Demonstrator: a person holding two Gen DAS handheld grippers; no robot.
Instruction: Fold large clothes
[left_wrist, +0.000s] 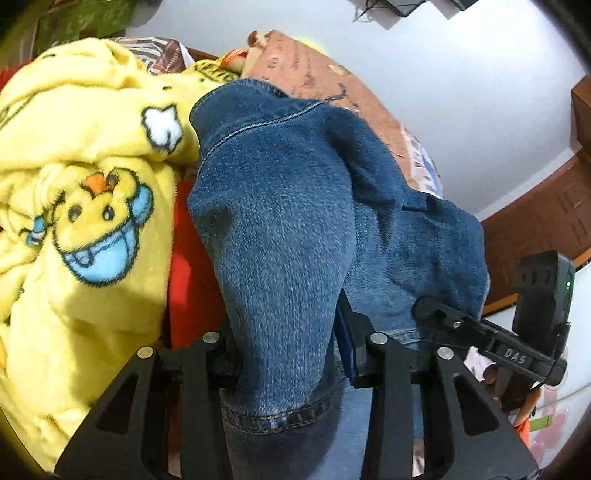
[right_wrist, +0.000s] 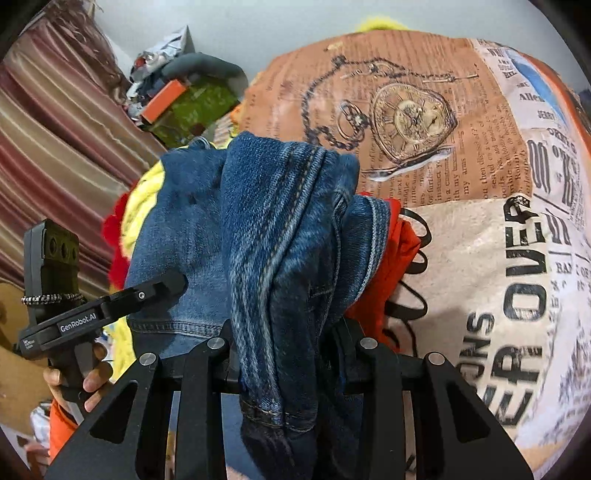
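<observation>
Both claws grip one pair of blue denim jeans (left_wrist: 280, 206): left claw (left_wrist: 286, 354) clamped on a hemmed leg end, right claw (right_wrist: 284, 354) pinching a bunched, seamed fold. Jeans hang over a newspaper-print bed cover with a pocket-watch picture (right_wrist: 461, 184). Left lies a yellow fleece blanket with cartoon chicks (left_wrist: 92, 184); red fabric (right_wrist: 399, 251) peeks beneath.
</observation>
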